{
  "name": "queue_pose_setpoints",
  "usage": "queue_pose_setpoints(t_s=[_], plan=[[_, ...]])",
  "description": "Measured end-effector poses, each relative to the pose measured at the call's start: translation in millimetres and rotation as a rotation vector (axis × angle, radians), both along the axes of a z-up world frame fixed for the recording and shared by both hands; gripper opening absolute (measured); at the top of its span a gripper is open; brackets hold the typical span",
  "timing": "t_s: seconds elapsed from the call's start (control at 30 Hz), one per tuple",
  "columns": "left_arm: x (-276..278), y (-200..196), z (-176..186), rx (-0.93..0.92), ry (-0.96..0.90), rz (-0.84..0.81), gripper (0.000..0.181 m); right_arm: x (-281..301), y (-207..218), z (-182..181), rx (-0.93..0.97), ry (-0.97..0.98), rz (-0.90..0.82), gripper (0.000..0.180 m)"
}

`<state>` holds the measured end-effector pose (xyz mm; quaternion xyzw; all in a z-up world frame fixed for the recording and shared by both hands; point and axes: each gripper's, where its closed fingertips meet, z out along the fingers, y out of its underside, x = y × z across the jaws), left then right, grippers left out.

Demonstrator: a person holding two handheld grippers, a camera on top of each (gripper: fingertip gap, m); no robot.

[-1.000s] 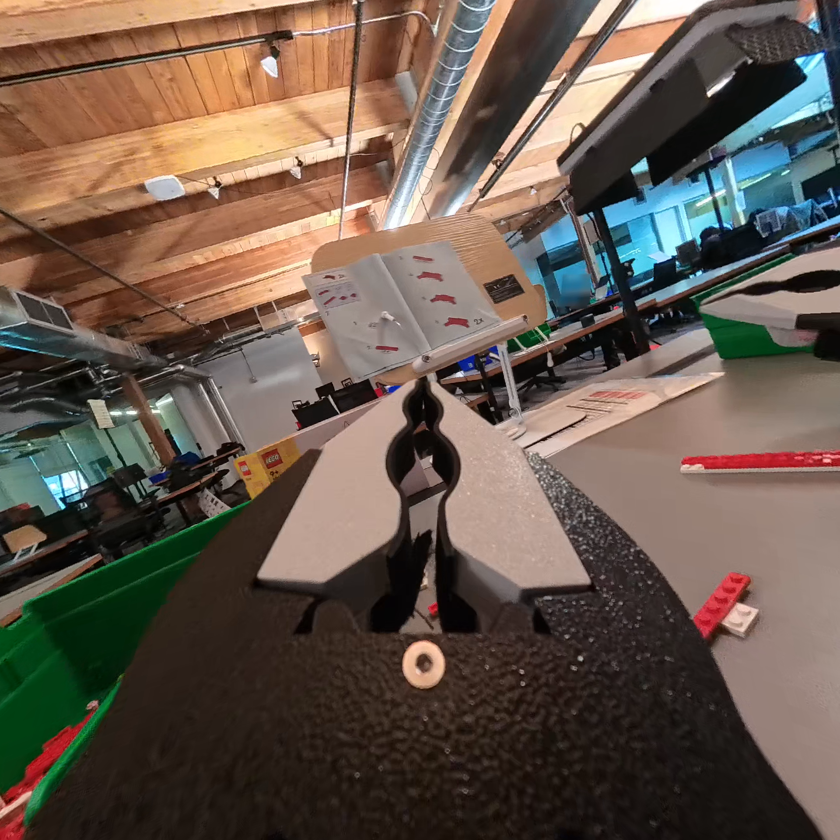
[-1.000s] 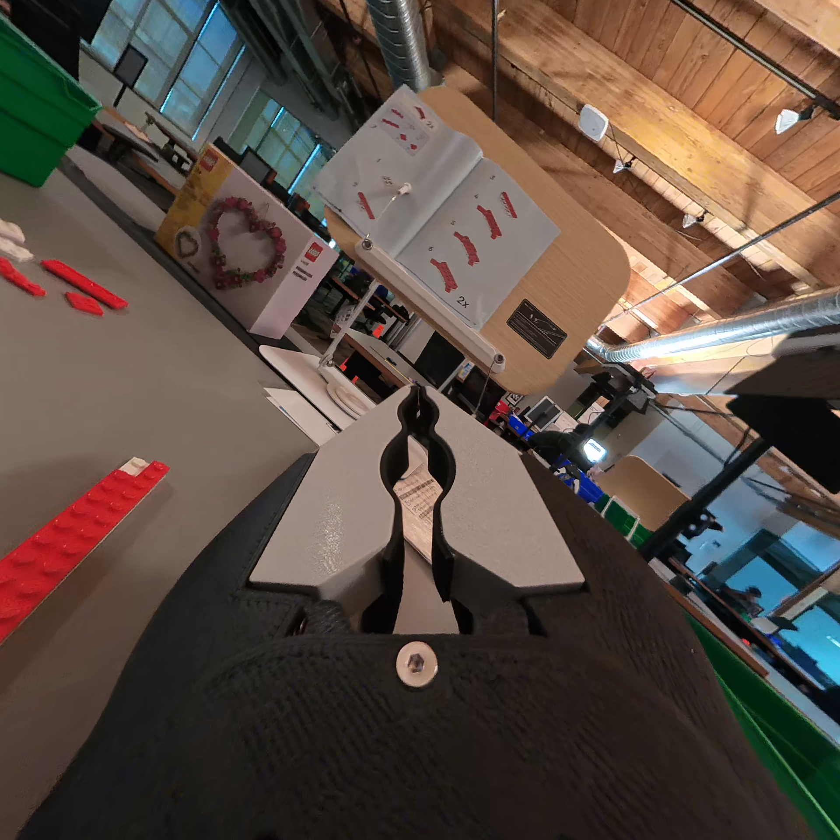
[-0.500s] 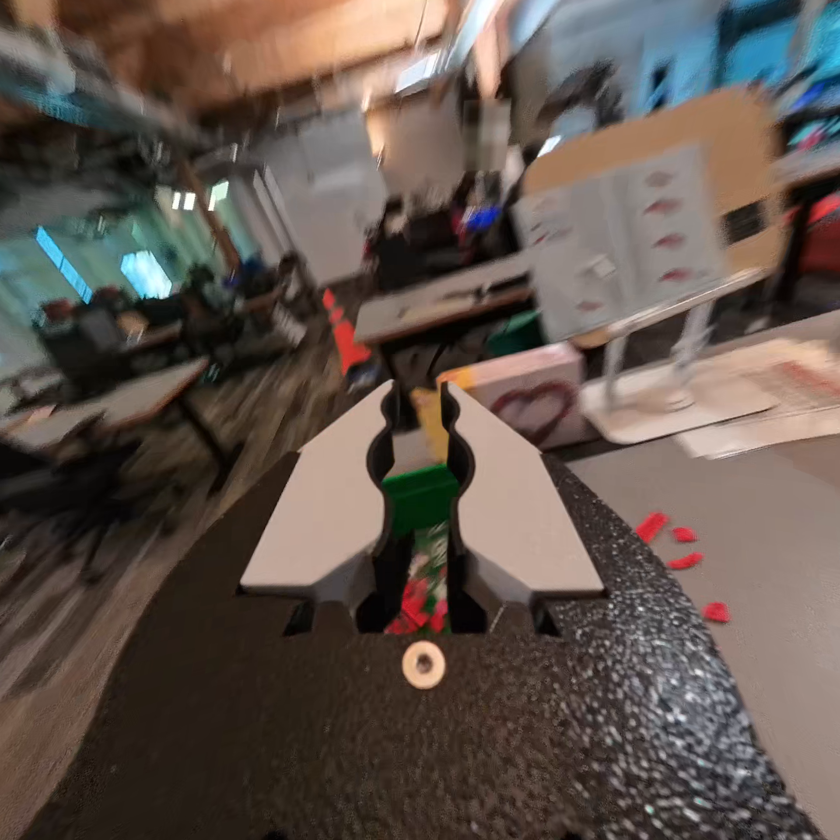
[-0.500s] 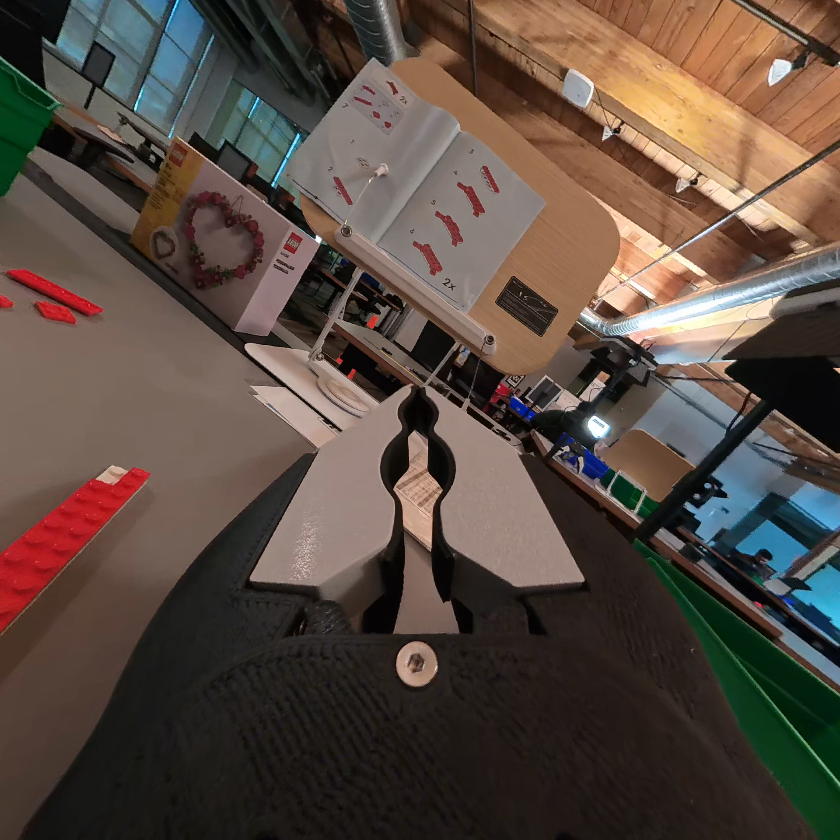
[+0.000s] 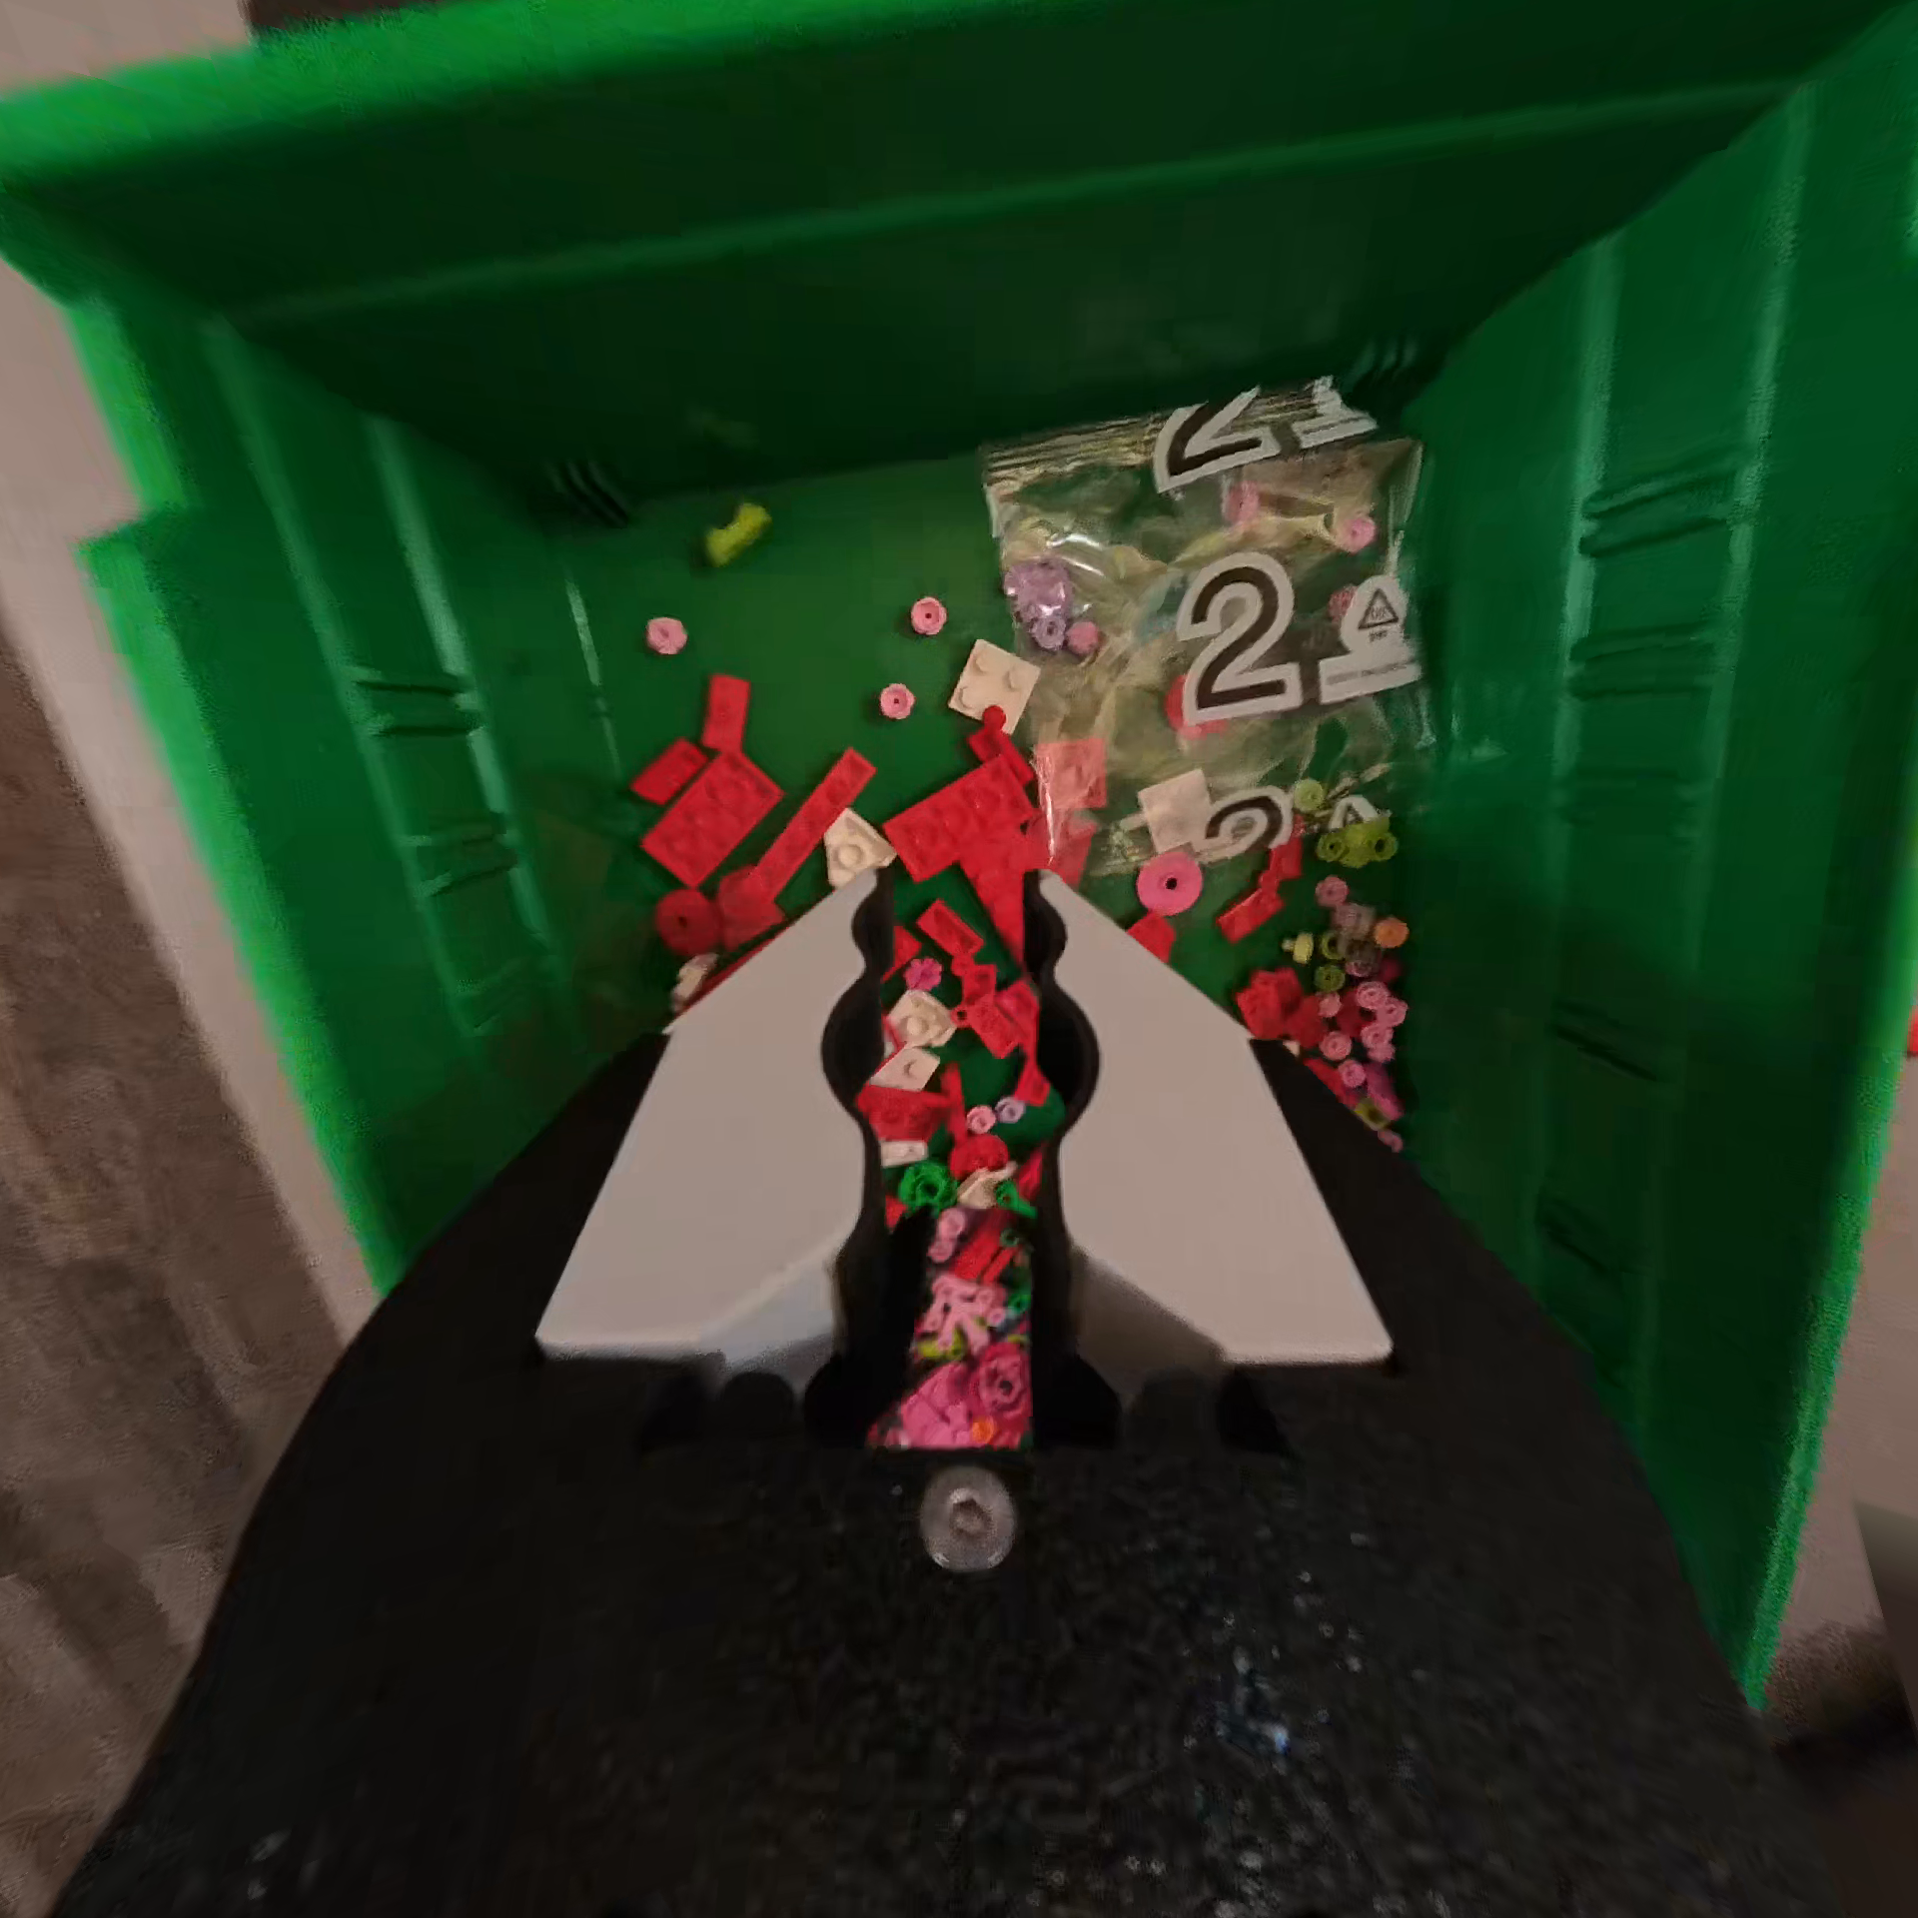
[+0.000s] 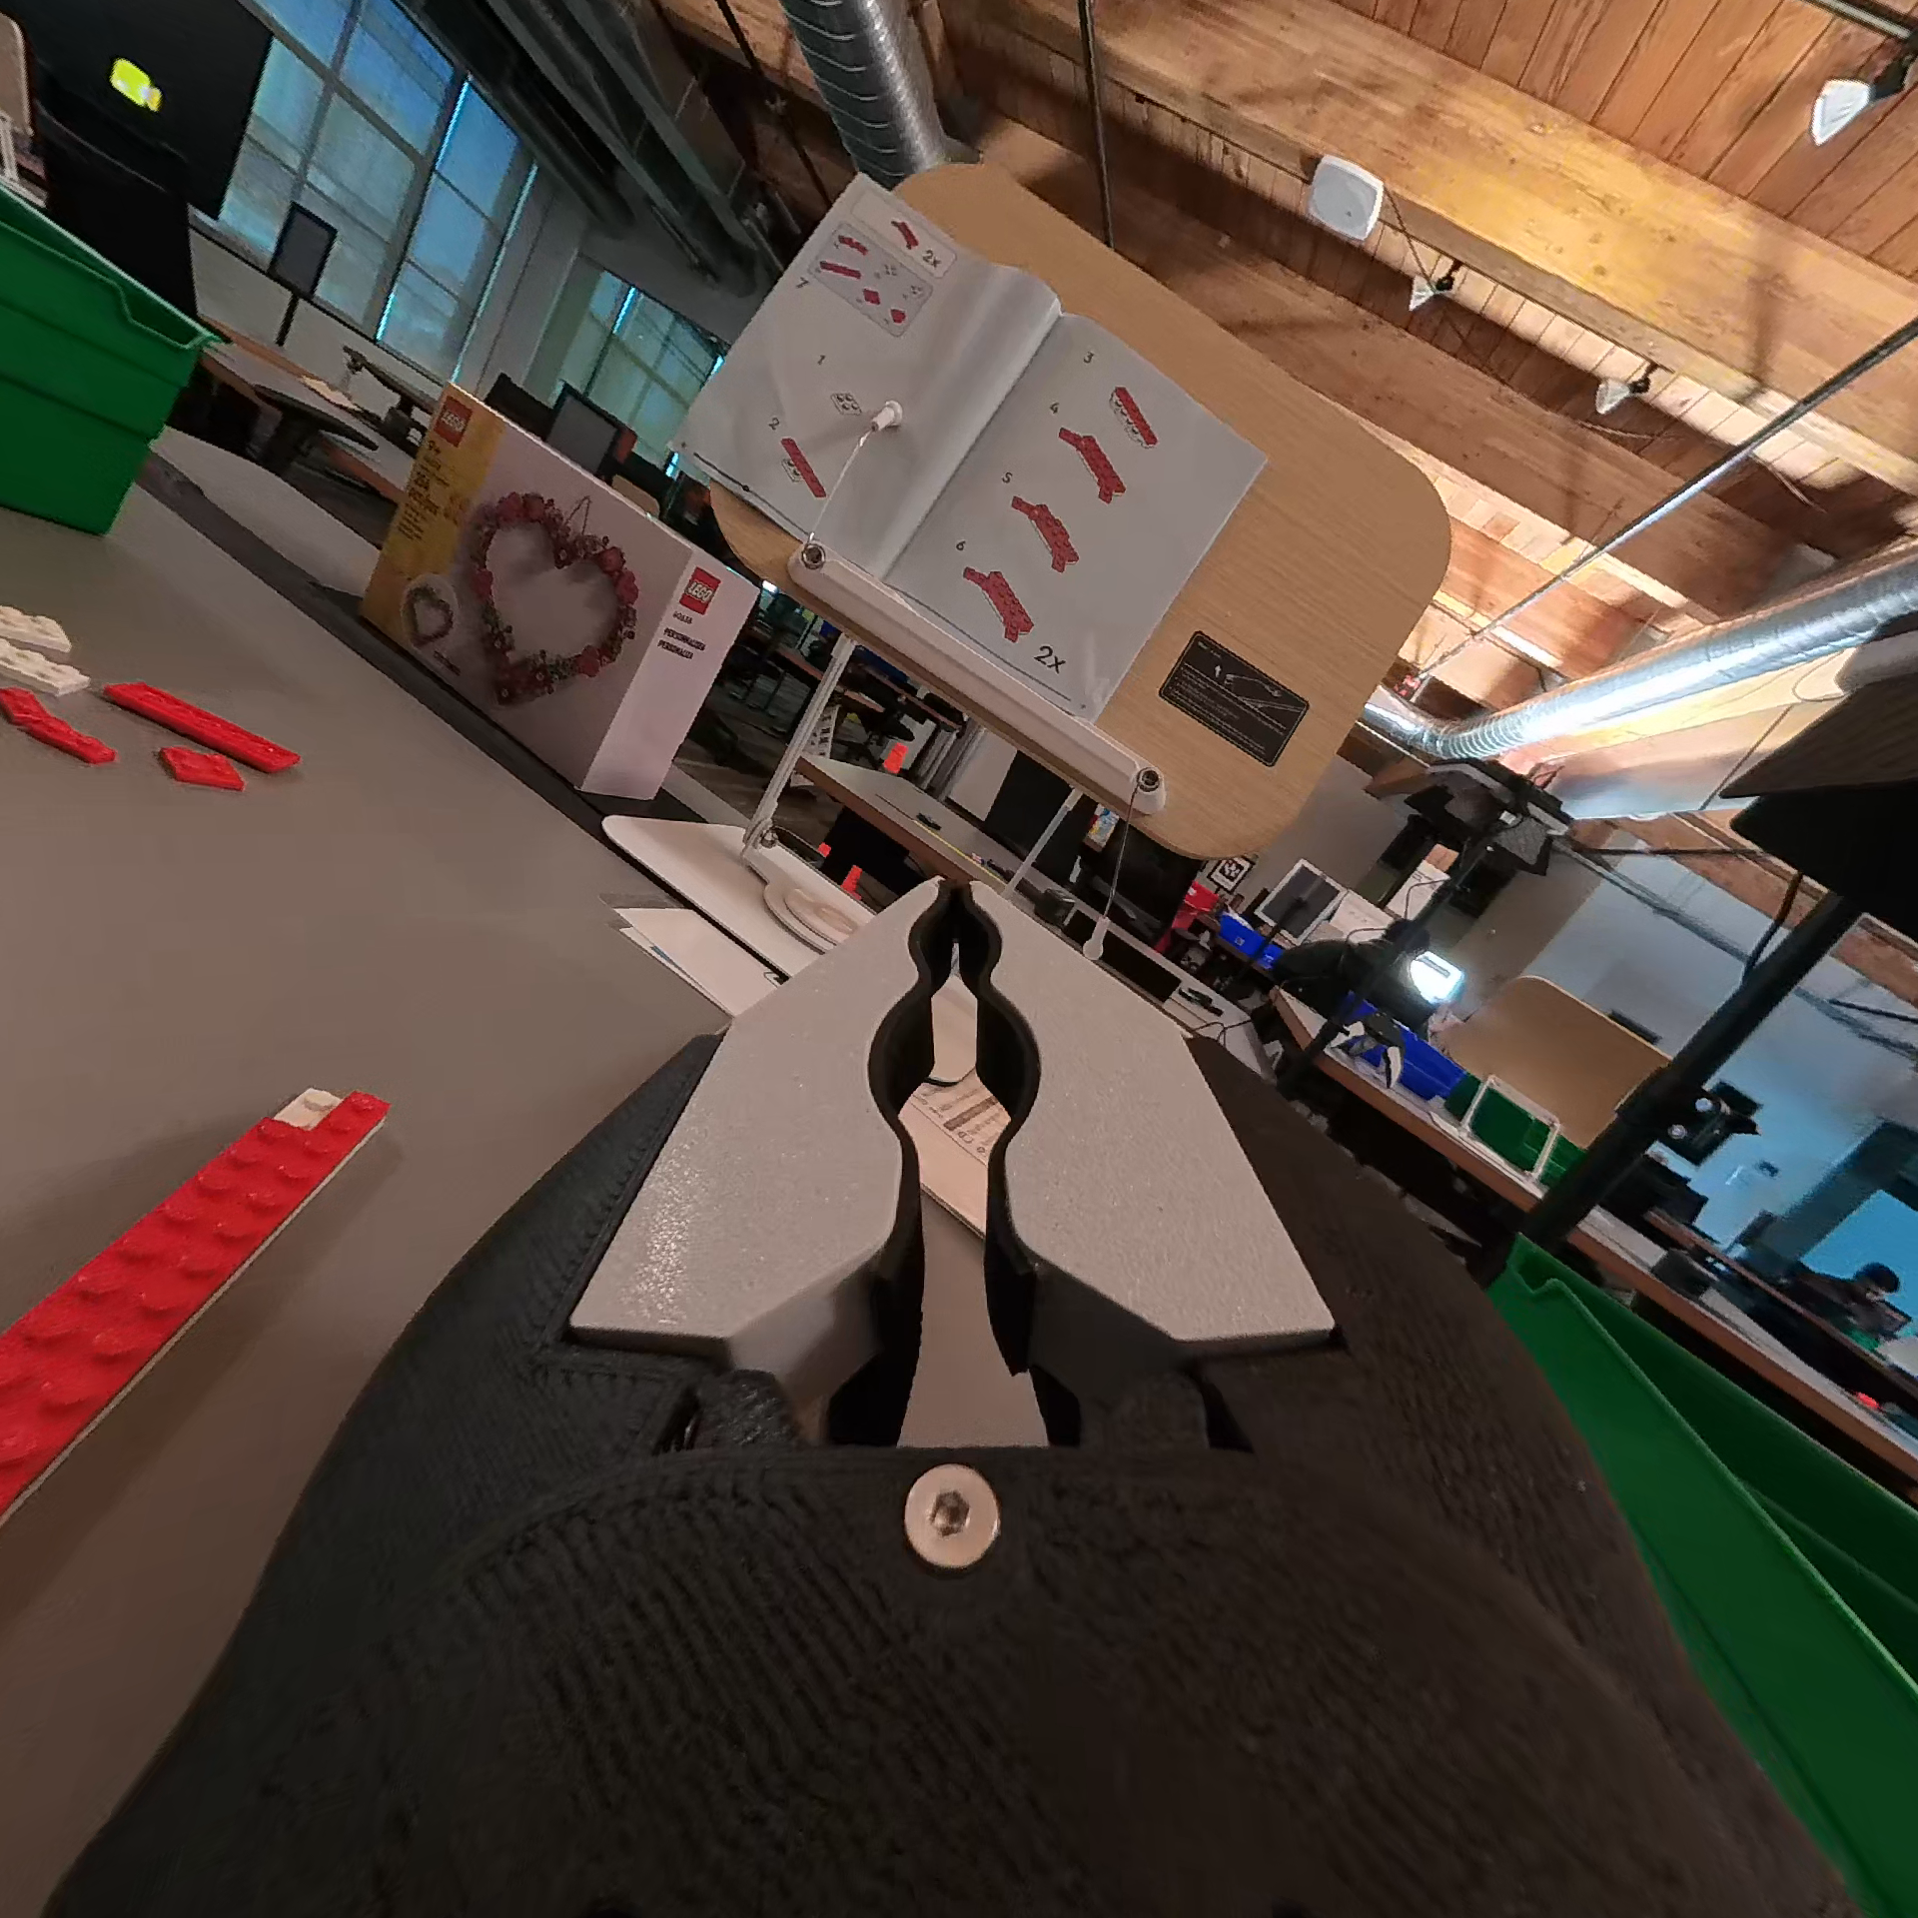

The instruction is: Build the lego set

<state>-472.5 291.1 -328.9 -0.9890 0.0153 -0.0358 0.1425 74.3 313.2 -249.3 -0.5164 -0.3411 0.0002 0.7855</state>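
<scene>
The left gripper [image 5: 955, 903] points down into the green bin [image 5: 727, 259], jaws slightly parted. The right gripper [image 6: 957, 908] angles upward, fingertips touching.

Left gripper [image 5: 955, 893] body: black, coarse pebbled shell — broad and rounded, widening toward the camera.
Left fingers [image 5: 727, 1173]: pale grey, flat-topped wedges tapering to narrow tips; inner edges black and wavy, with scalloped hollows.
Left screw [image 5: 967, 1536]: round, pale washer-like head, centred behind the finger roots.
Right gripper [image 6: 955, 901] body: black shell with fine ribbed print lines — same rounded form.
Right fingers [image 6: 799, 1173]: speckled grey wedges, black scalloped inner edges.
Right screw [image 6: 951, 1516]: silver, hex-socket head, centred.
</scene>
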Motion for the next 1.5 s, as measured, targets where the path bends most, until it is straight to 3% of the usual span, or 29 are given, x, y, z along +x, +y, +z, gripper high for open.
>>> queue_pose_setpoints(t_s=[0.03,0.33,0.87,1.0,1.23,1.5], plan=[[2,1,-7,-0.024,-0.039,0.020,0.025,0,0,0,-0.002,0.000,0.002,0.000],[-24,3,-26,-0.100,-0.036,0.219,0.011,-2,1,-2,-0.013,-0.002,0.011,0.000],[-26,1,-42,-0.165,-0.023,0.254,0.019,-4,0,-3,-0.028,0.007,0.040,0.000],[-29,1,-43,-0.171,0.026,0.238,0.007,-4,1,-3,-0.032,0.012,0.041,0.000],[-31,0,-43,-0.148,0.047,0.239,0.002,-3,1,-3,-0.037,0.021,0.042,0.000],[-27,-9,-37,-0.166,0.023,0.239,0.012,-1,2,-2,-0.046,0.035,0.042,0.000]])
